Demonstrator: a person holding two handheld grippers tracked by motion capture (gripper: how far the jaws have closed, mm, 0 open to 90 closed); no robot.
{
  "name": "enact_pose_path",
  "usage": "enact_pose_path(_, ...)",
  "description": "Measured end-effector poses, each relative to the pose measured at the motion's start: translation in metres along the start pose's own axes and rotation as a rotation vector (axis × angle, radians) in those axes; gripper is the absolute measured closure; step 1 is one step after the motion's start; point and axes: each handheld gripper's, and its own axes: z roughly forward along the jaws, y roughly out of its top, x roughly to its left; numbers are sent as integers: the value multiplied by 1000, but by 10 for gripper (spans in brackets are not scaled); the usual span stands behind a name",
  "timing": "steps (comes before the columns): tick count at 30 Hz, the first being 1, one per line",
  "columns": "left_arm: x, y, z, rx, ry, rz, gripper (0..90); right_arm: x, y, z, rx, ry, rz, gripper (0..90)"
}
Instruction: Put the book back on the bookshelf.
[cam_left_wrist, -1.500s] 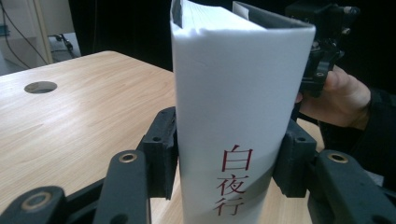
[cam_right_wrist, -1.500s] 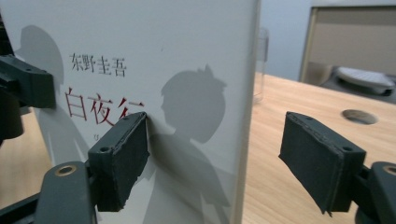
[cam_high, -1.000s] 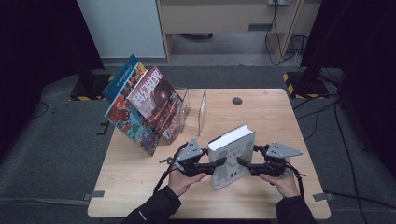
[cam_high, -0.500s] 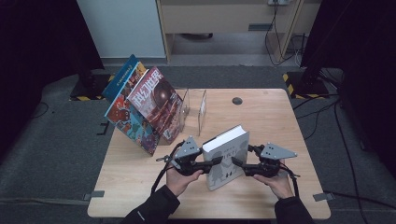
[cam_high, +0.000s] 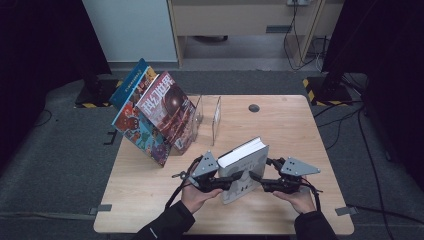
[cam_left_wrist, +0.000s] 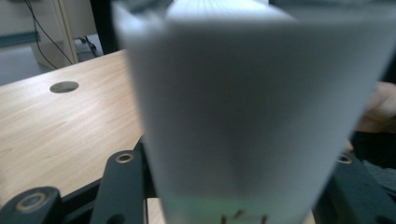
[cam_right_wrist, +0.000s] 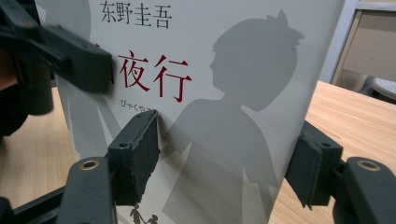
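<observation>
Book (cam_high: 243, 167) clamped between left gripper (cam_high: 226, 181) and right gripper (cam_high: 257, 179).

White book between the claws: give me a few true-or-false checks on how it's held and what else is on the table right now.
1. The white book stands upright between both claws. True.
2. The left claw is away from the book, near the table's left edge. False: its jaws sit on either side of the book's spine edge.
3. The right claw has one jaw pad against the front cover. True; the other jaw is at the book's far side.
4. The colourful books lie flat on the table. False: they lean tilted in the clear rack.
5. The cover's red characters are upside down in the right gripper view. False: they read upright.
</observation>
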Motion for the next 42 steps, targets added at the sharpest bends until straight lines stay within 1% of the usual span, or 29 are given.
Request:
enact_pose_path(1,0,0,0,-4,-1,4,471,0,0,-1,3,1,-10,331)
enact_pose_path(4,1,0,-1,5,-11,-14,495,0,-1,-2,5,1,-22,335)
enact_pose_path(5,2,0,-1,4,-11,-10,497,0,-1,-2,5,1,-22,335)
enact_pose_path(6,2,-1,0,1,-14,-15,496,0,-1,-2,4,1,-20,335)
enact_pose_path(9,4,-2,0,-1,-27,-46,497,0,-1,-1,3,-2,-19,335)
enact_pose_path(10,4,-2,0,0,-27,-42,500,0,-1,-1,4,-1,-14,335)
enact_pose_path(14,2,0,-1,9,-10,-32,518,0,-2,-1,8,0,-7,333)
enact_pose_path(17,1,0,-1,11,-5,-31,523,0,-3,0,28,-3,-9,332)
enact_pose_path(22,0,1,-1,20,2,-27,529,-1,-4,-1,33,1,8,345)
enact_pose_path(25,0,3,-1,32,2,-27,532,-3,-5,-3,36,-5,15,349)
enact_pose_path(30,2,7,-4,56,2,-45,534,-7,-6,-7,40,-19,33,348)
enact_pose_path(37,5,16,-13,87,10,-48,536,-11,-8,-11,44,-42,47,355)
enact_pose_path(40,8,18,-16,95,12,-59,536,-12,-8,-11,46,-43,52,357)
enact_pose_path(42,10,19,-18,100,16,-78,537,-11,-8,-11,45,-41,51,357)
